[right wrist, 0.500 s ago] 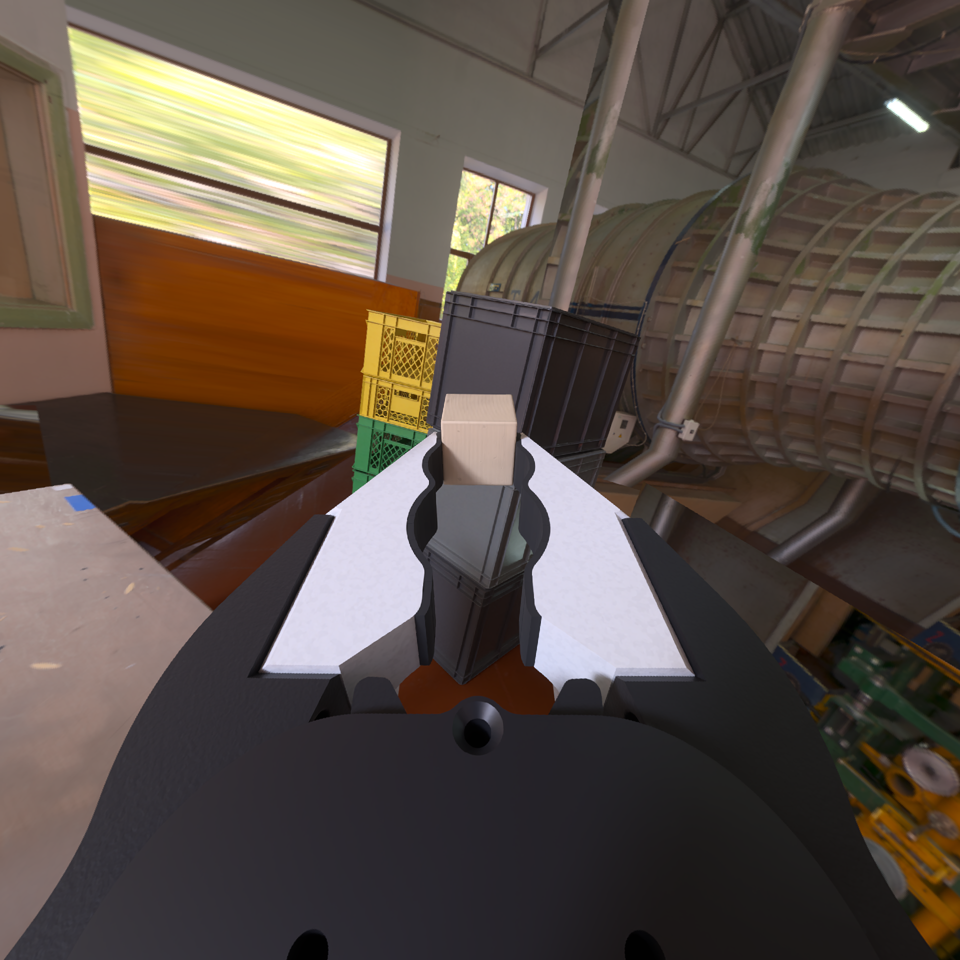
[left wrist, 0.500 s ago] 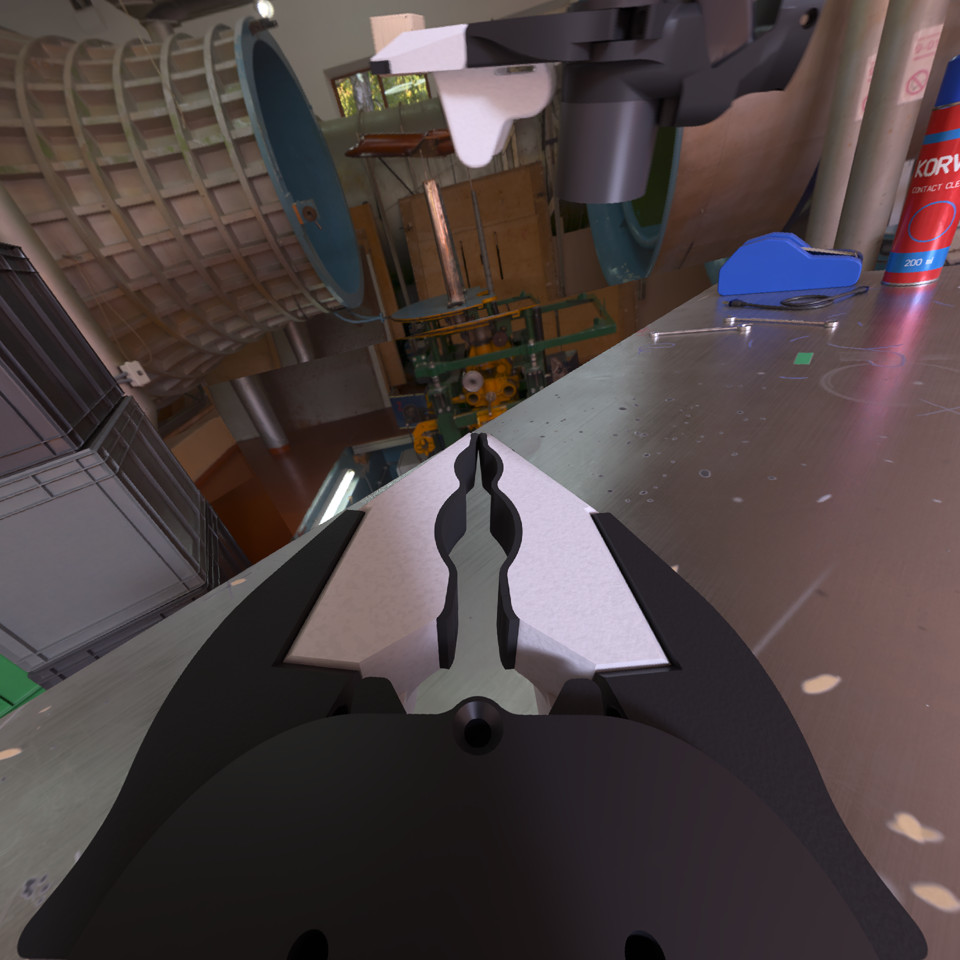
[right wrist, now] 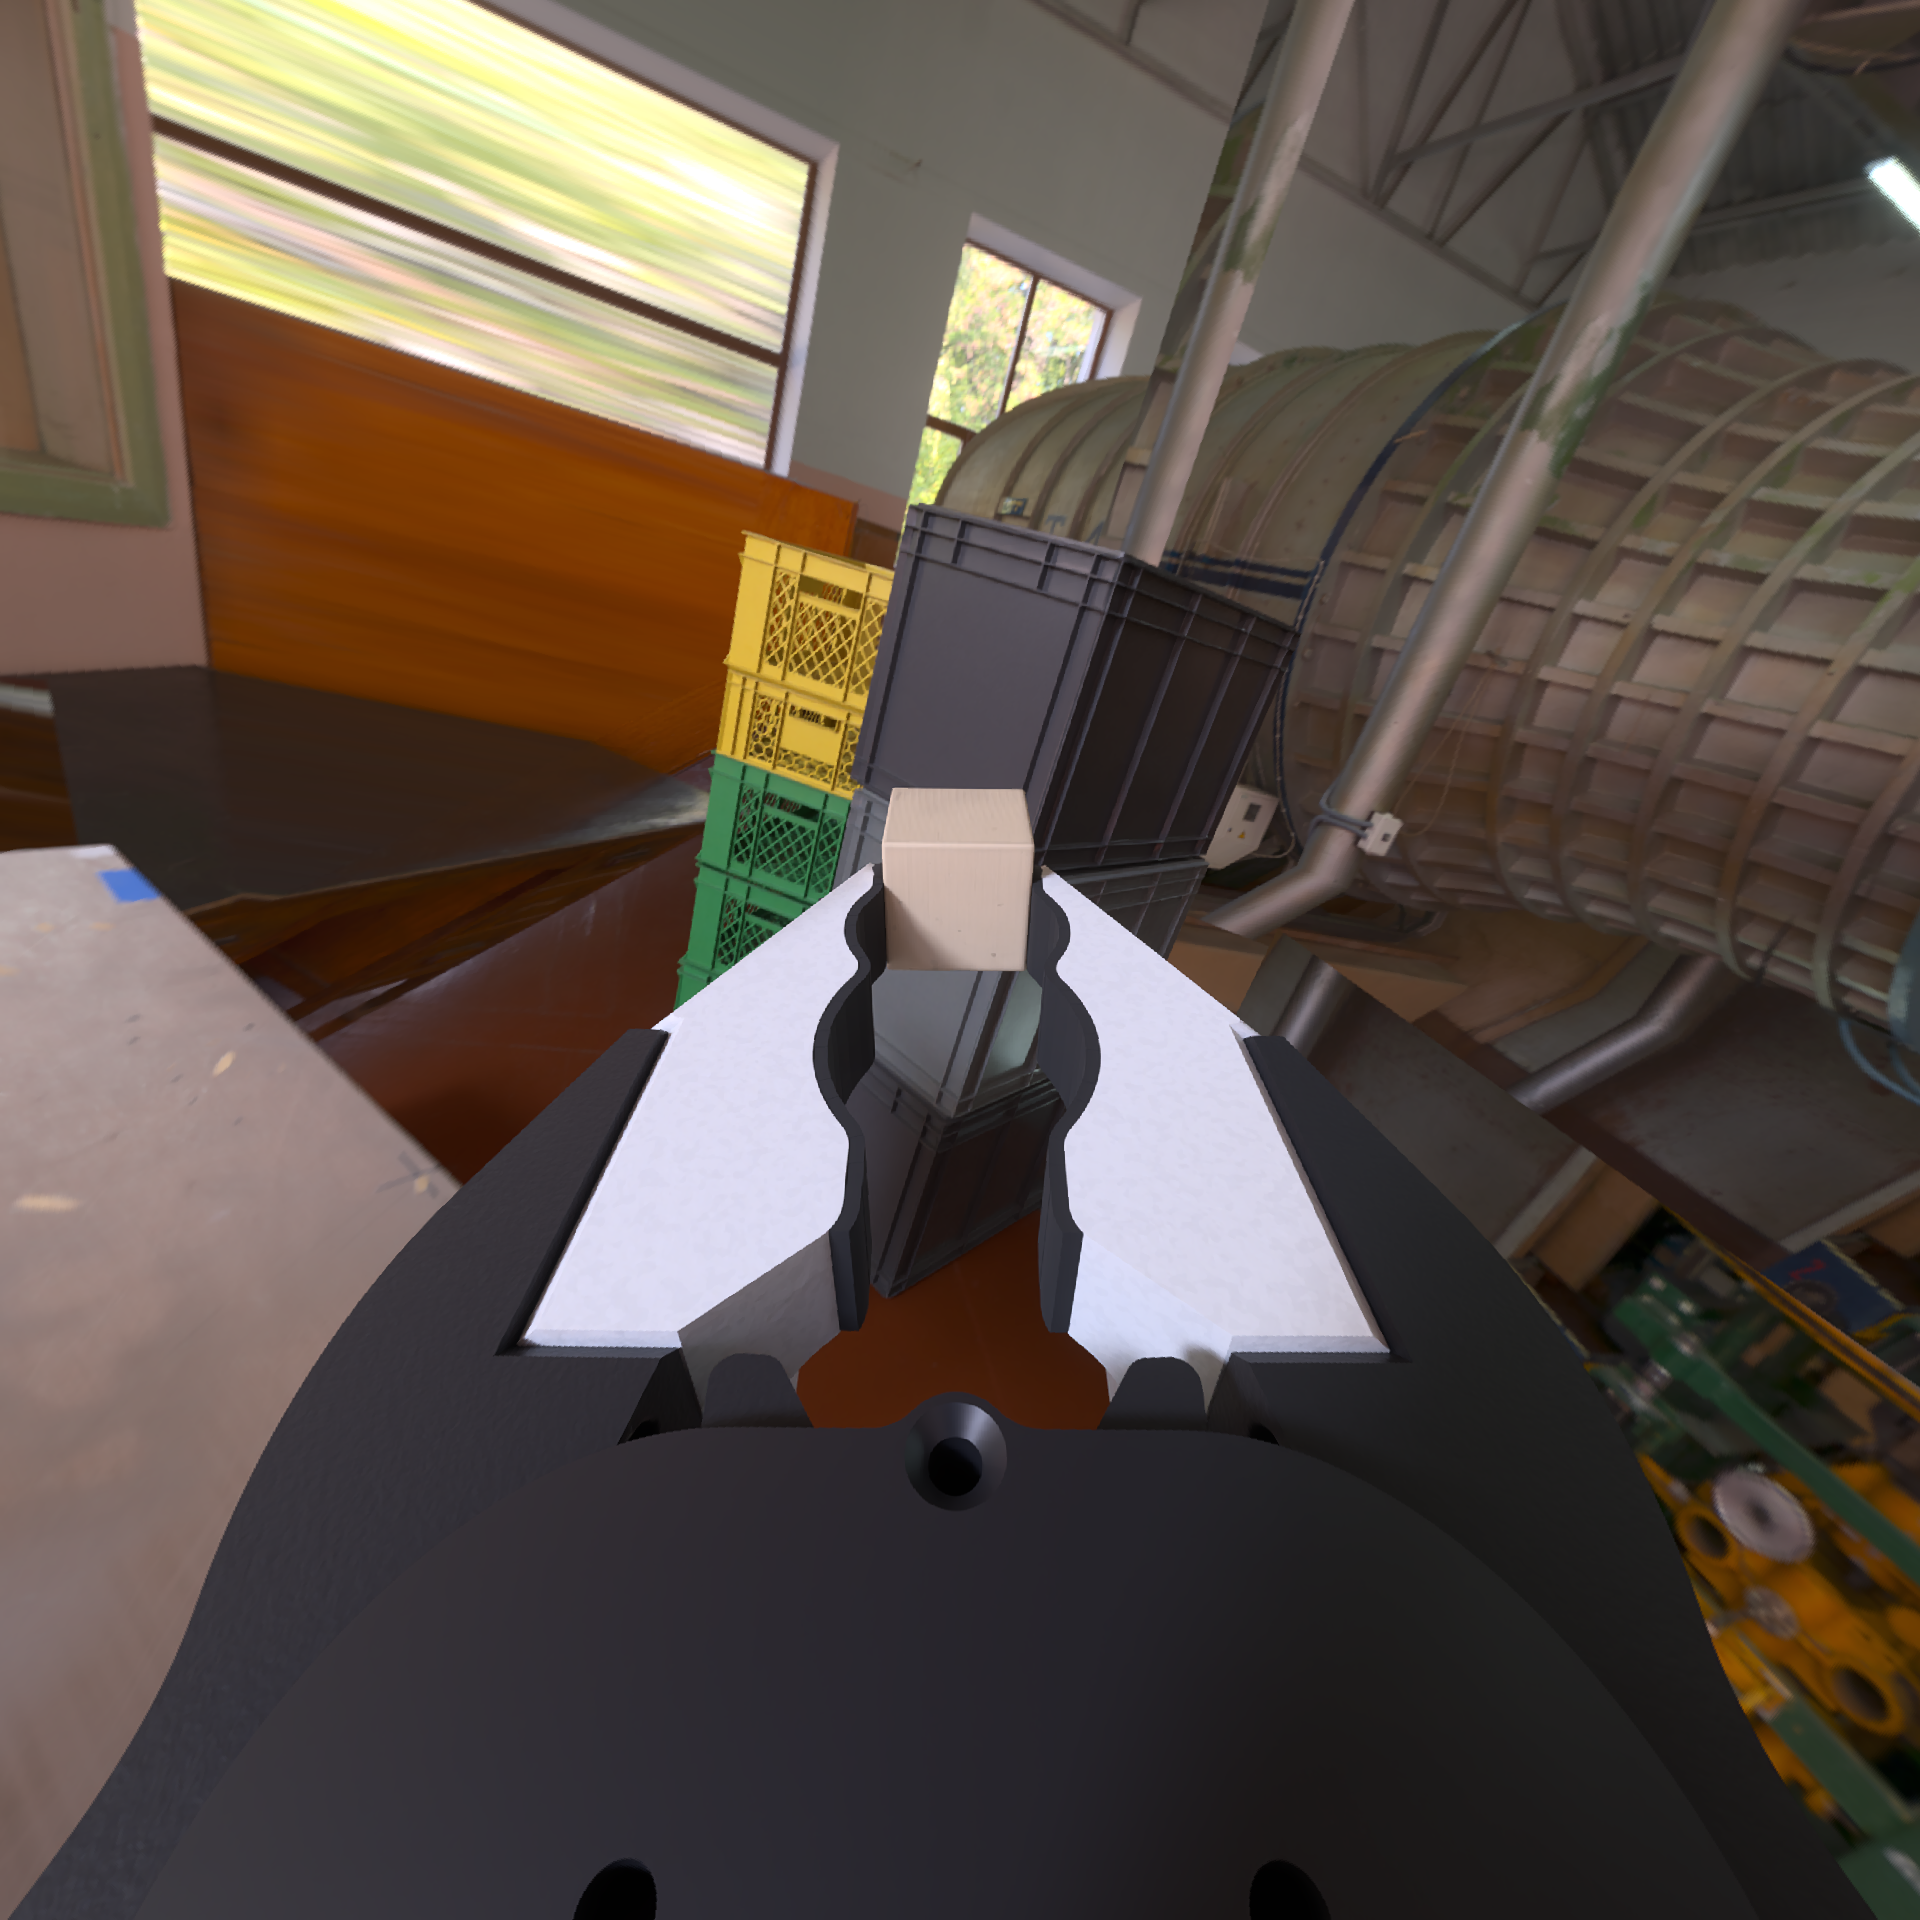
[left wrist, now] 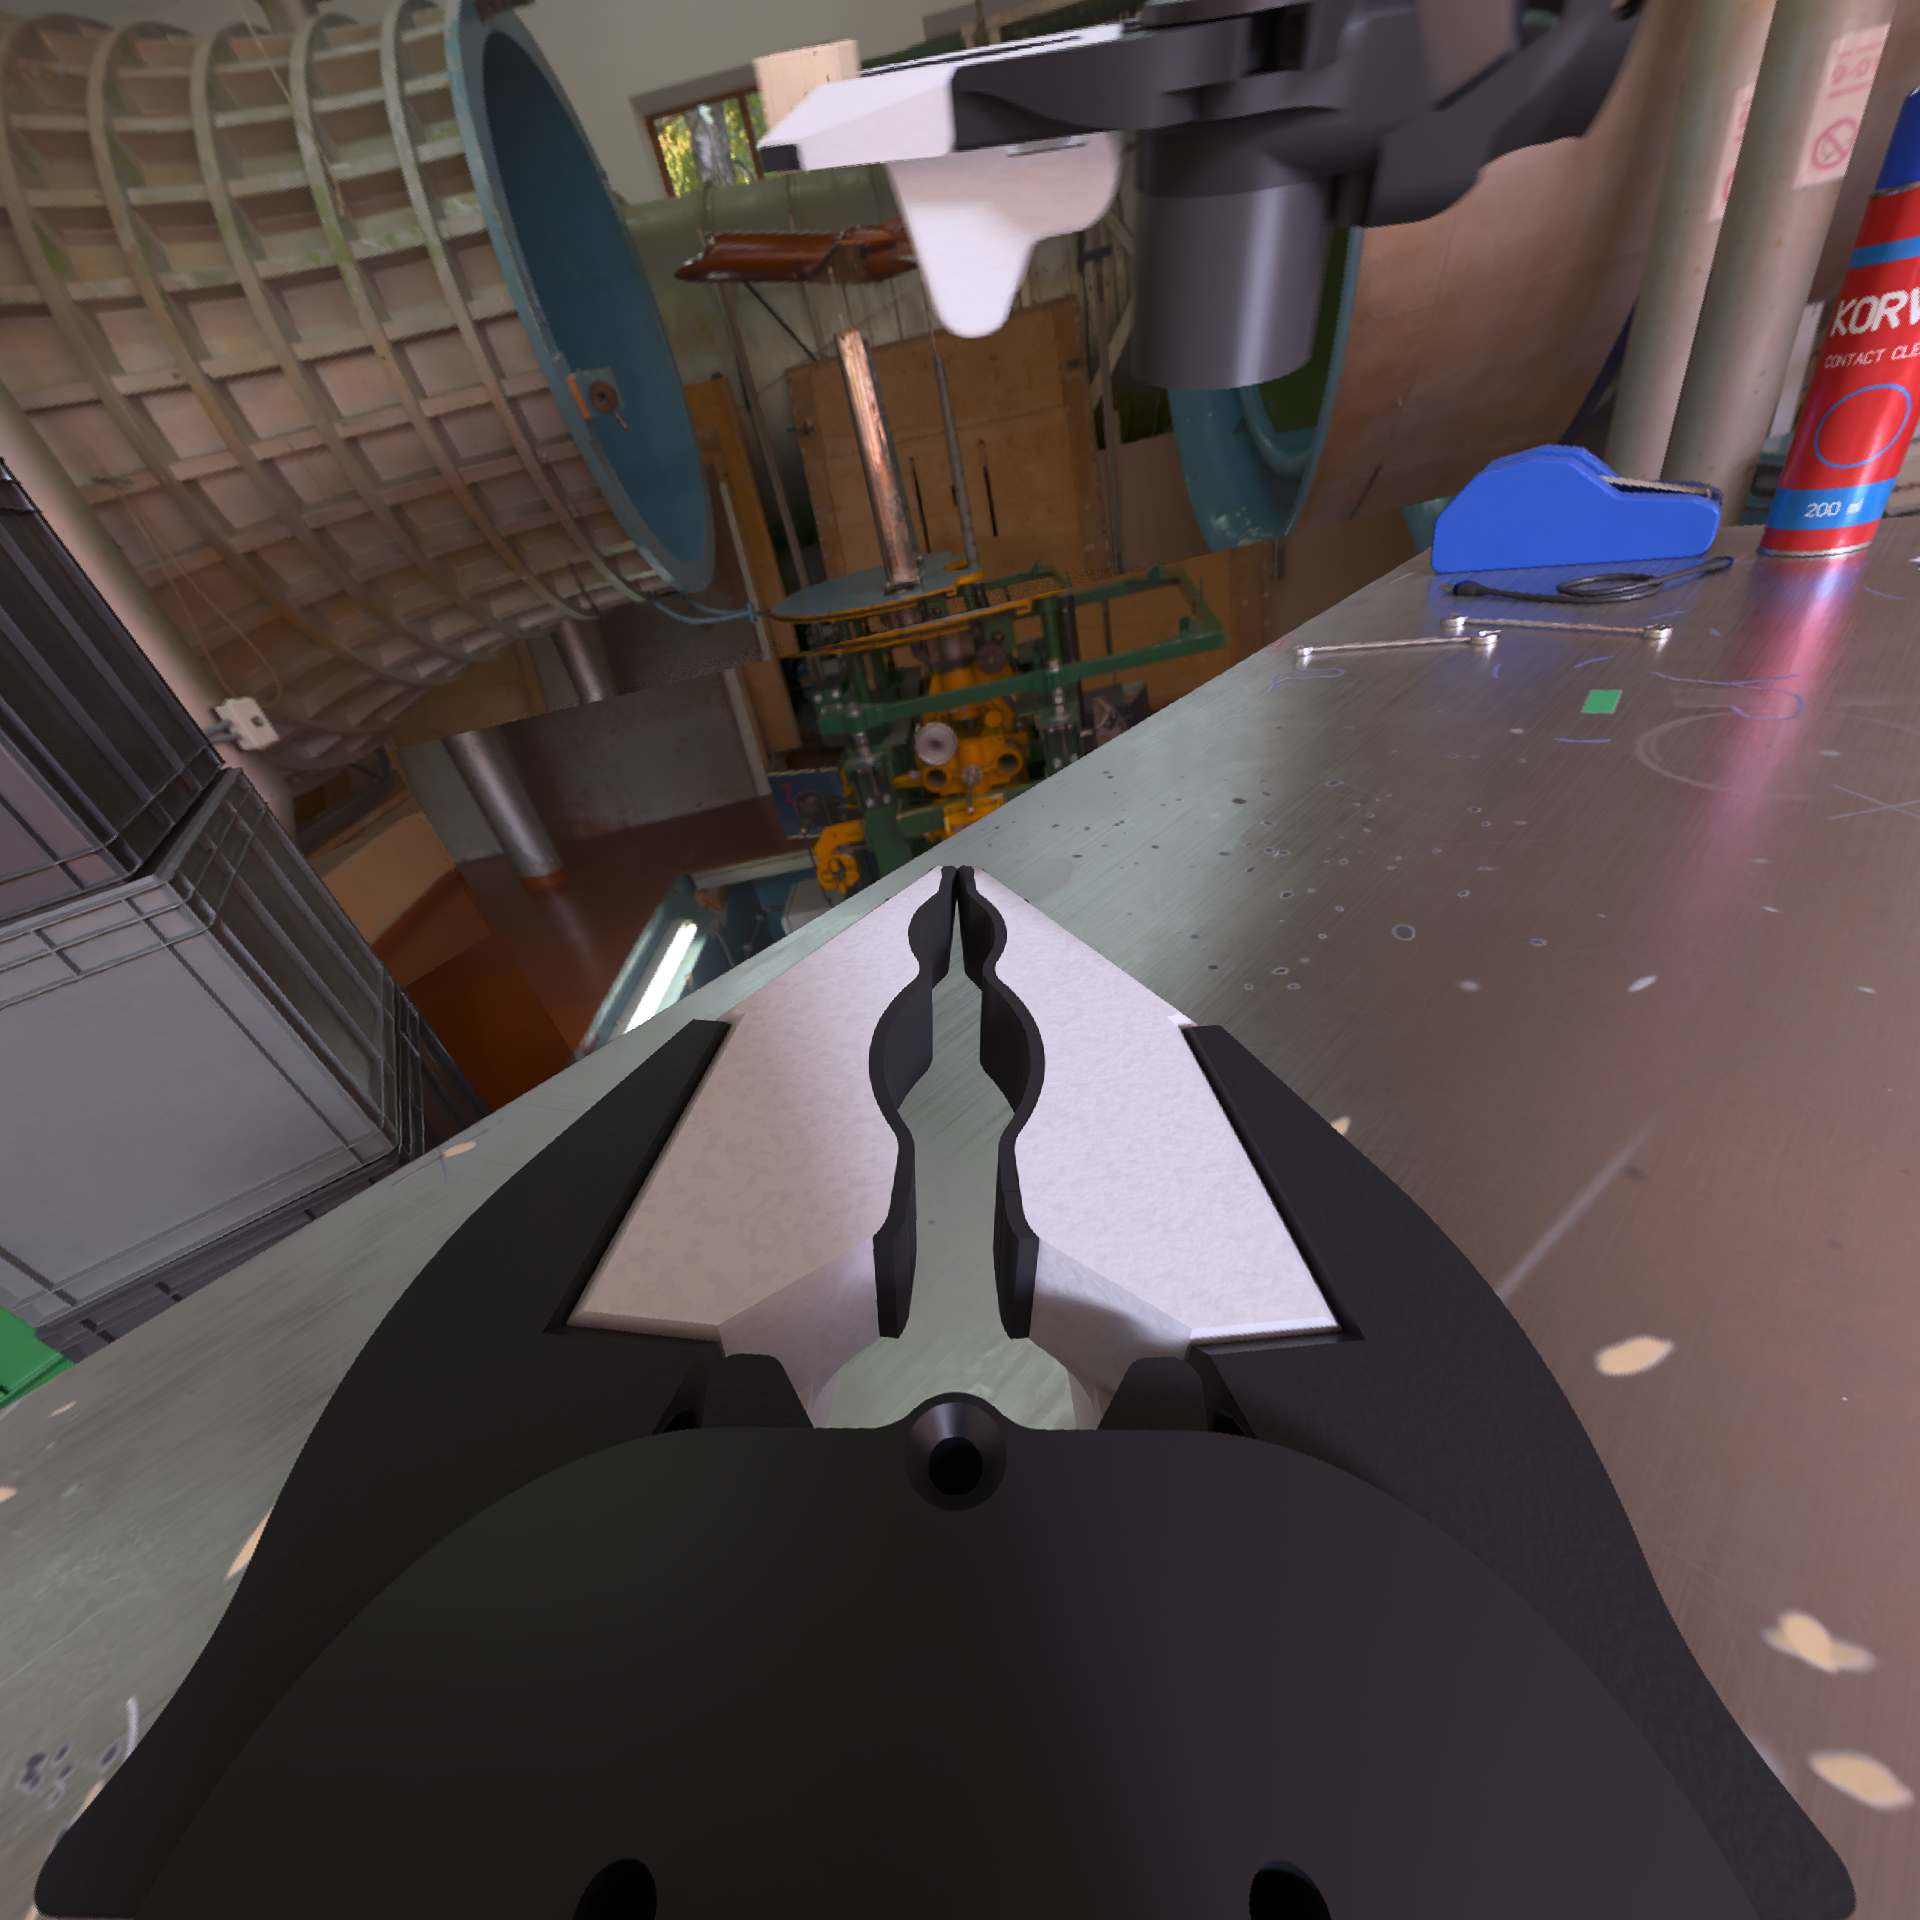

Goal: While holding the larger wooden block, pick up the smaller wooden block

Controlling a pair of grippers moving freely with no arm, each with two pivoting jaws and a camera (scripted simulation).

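Observation:
My right gripper [right wrist: 956, 904] is shut on a pale wooden block [right wrist: 956, 894], held at the fingertips in the air past the table's edge. I cannot tell whether it is the larger or the smaller block. The right gripper also shows at the top of the left wrist view [left wrist: 821, 135], high above the table, with the block [left wrist: 805, 73] at its tip. My left gripper [left wrist: 956, 883] is shut and empty, its tips touching, low over the metal table [left wrist: 1455, 987] near its left edge. No second block is in view.
A blue tape dispenser [left wrist: 1569, 509], a red spray can [left wrist: 1860, 364], a black cable [left wrist: 1600, 587] and thin metal tools [left wrist: 1392, 646] lie at the table's far right. A table corner [right wrist: 156, 1143] shows at the left of the right wrist view.
The right gripper has shifted slightly with the block still in it. The left gripper has hardly moved and stays shut.

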